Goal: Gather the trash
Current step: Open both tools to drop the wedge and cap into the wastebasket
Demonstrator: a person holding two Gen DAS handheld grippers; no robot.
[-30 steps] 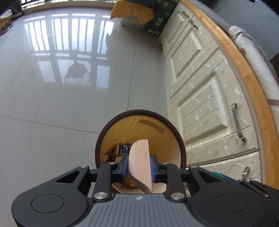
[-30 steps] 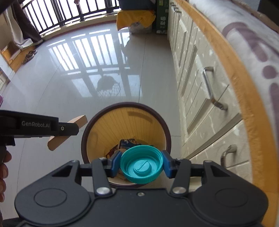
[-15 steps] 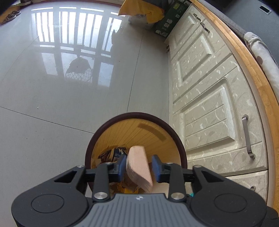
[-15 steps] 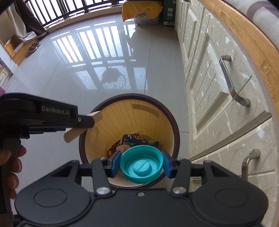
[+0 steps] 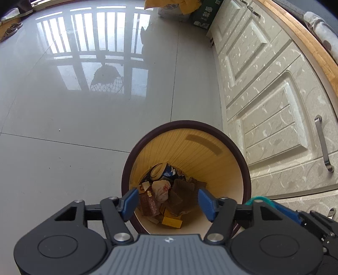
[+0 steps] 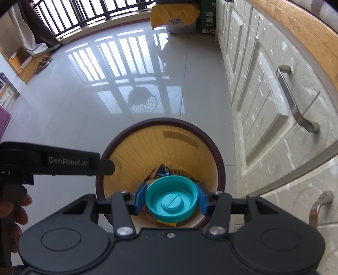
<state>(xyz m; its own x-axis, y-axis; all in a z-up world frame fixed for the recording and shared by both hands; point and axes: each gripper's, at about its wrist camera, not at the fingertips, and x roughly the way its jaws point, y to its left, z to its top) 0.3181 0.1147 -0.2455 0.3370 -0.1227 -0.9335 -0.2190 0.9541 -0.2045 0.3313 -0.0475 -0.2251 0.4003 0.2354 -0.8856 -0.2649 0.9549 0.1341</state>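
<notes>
A round bin with a dark brown rim and yellow inner wall stands on the floor below both grippers. Wrappers and cardboard scraps lie at its bottom. My left gripper hangs over the bin's mouth, its jaws opening wide with nothing between them. In the right wrist view it reaches in from the left as a black finger. My right gripper hovers over the bin too. A teal plastic cap sits between its blue pads, which still touch it while the jaws are opening.
Cream cabinet fronts with metal handles run close along the right of the bin. Glossy grey floor tiles spread to the left. A yellow cloth over bags and a green box stand far back. A hand holds the left gripper.
The wooden piece slipped out of my left gripper as its jaws spread, and it is gone from between them. Both grippers sank toward the bin. The teal cap stayed between the right pads.
</notes>
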